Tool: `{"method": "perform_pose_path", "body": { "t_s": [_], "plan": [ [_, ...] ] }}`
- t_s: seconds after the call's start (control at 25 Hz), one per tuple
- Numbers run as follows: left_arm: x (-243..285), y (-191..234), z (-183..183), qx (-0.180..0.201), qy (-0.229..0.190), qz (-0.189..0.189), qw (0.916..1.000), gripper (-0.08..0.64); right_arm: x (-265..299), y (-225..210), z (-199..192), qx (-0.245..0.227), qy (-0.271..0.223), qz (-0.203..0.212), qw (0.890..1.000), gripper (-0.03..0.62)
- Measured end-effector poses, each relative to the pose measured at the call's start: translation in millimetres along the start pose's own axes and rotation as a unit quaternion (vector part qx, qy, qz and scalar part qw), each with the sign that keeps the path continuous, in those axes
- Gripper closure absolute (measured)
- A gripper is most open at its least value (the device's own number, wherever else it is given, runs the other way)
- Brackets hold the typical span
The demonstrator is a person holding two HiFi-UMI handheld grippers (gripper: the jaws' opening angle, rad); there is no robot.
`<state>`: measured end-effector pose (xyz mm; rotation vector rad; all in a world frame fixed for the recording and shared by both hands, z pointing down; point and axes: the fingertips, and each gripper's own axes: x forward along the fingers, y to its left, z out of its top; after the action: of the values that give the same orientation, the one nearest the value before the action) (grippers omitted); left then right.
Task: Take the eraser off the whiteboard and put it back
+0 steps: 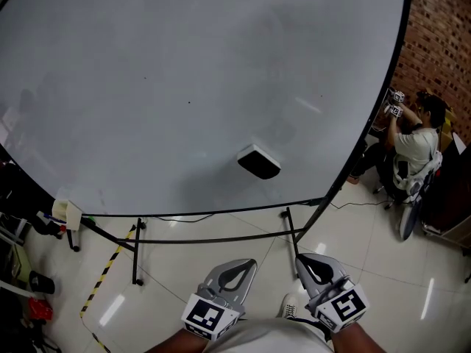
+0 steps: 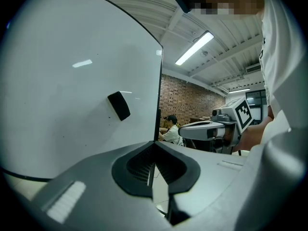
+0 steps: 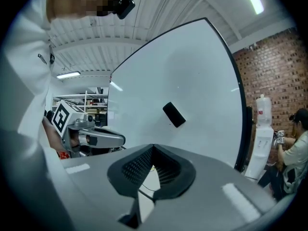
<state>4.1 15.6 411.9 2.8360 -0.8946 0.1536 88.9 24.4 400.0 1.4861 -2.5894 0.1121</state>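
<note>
A black eraser (image 1: 258, 162) sticks to the big whiteboard (image 1: 184, 87), low and right of its middle. It also shows in the left gripper view as the eraser (image 2: 119, 105) and in the right gripper view as the eraser (image 3: 173, 114). Both grippers hover side by side well short of the board, over the floor. My left gripper (image 1: 246, 265) has its jaws together with nothing between them, and its own view shows the left gripper (image 2: 154, 144) pointing below the eraser. My right gripper (image 1: 305, 260) is likewise shut and empty; in its own view the right gripper (image 3: 153, 147) aims under the eraser.
The board rests on a black stand (image 1: 137, 248) with floor legs. A white box (image 1: 68, 213) sits at the board's lower left corner. Yellow-black tape (image 1: 103, 274) runs on the floor. A seated person (image 1: 413, 142) is at the right by a brick wall (image 1: 441, 35).
</note>
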Motion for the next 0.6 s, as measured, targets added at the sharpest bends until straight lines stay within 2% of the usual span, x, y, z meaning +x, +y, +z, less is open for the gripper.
{"method": "perform_pose_path", "body": {
  "t_s": [0.6],
  "plan": [
    [-0.1, 0.6, 10.0, 0.018, -0.007, 0.018, 0.9997, 0.543, -5.8, -1.9, 1.7, -0.011, 0.000, 0.016, 1.000, 0.591]
  ]
}}
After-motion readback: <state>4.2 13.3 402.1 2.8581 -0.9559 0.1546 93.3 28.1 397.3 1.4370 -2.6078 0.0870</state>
